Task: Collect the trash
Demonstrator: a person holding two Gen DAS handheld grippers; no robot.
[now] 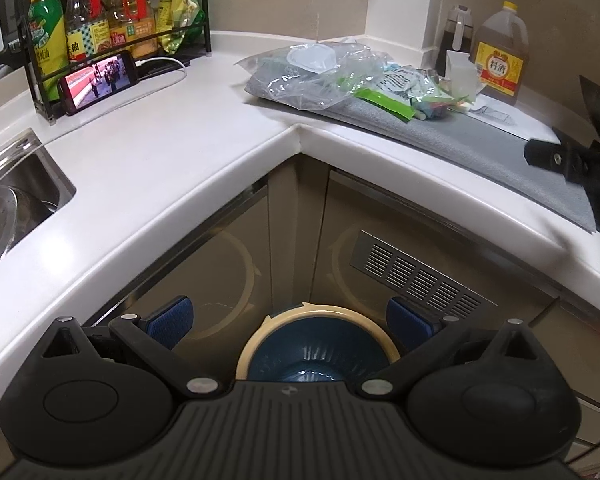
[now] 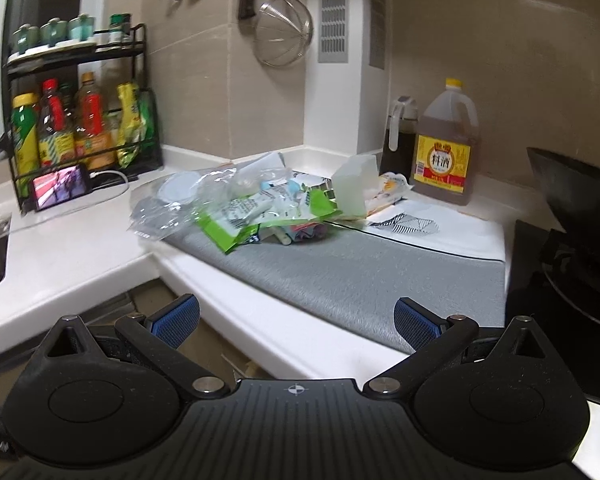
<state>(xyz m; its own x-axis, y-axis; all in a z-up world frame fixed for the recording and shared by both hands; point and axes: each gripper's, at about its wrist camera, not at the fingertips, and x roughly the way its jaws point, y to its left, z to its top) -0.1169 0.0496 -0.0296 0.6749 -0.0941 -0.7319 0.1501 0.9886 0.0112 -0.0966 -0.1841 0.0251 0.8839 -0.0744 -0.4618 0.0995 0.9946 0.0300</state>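
A pile of trash [image 1: 340, 76] lies on a grey mat [image 1: 480, 148] in the counter's corner: clear plastic bags, green wrappers, a white cup. It also shows in the right wrist view [image 2: 256, 208]. A blue bin with a cream rim [image 1: 318, 344] stands on the floor below the counter corner. My left gripper [image 1: 292, 320] is open and empty, held above the bin. My right gripper [image 2: 296, 320] is open and empty, at the counter's front edge, short of the pile; it shows at the right in the left wrist view [image 1: 556, 160].
A black rack of bottles [image 1: 100, 28] and a phone [image 1: 96, 80] stand at the back left. A sink [image 1: 16, 200] is at the left. A large bottle [image 2: 448, 144] stands behind the pile. A black stove with a pan [image 2: 572, 240] is at the right.
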